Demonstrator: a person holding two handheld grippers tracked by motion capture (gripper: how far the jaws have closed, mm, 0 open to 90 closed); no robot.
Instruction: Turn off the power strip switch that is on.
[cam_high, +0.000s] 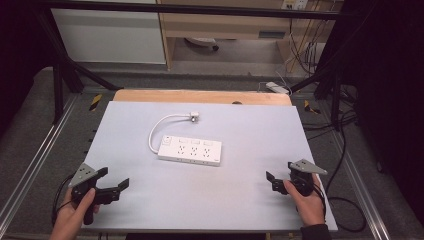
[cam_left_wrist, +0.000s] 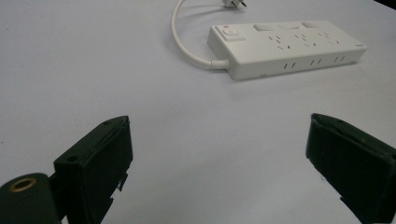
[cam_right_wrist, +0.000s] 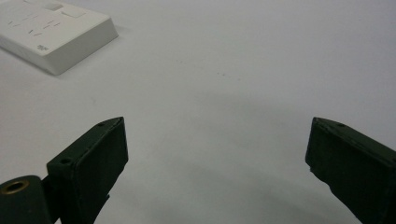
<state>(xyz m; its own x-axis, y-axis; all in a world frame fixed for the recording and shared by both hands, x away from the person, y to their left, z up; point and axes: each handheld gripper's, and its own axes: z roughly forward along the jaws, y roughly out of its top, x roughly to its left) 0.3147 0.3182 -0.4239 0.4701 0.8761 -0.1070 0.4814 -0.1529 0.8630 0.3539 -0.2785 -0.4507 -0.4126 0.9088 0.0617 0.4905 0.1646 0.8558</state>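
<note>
A white power strip (cam_high: 190, 150) lies flat near the middle of the pale table top (cam_high: 240, 200), its white cable (cam_high: 159, 127) looping back to a plug (cam_high: 194, 117). My left gripper (cam_high: 114, 179) is held at the near left, open, jaws wide apart with nothing between them. In the left gripper view the strip (cam_left_wrist: 285, 45) lies ahead and to the right, well beyond the gripper (cam_left_wrist: 219, 154). My right gripper (cam_high: 280, 177) is held at the near right, open and empty. The right gripper view has a corner of the strip (cam_right_wrist: 56, 35) at upper left, far from the gripper (cam_right_wrist: 217, 154).
A wooden table edge (cam_high: 200, 96) runs behind the pale surface. Black frame bars (cam_high: 190, 9) and cables (cam_high: 345, 150) surround the table. Another white power strip (cam_high: 276, 87) lies on the floor beyond the far right corner.
</note>
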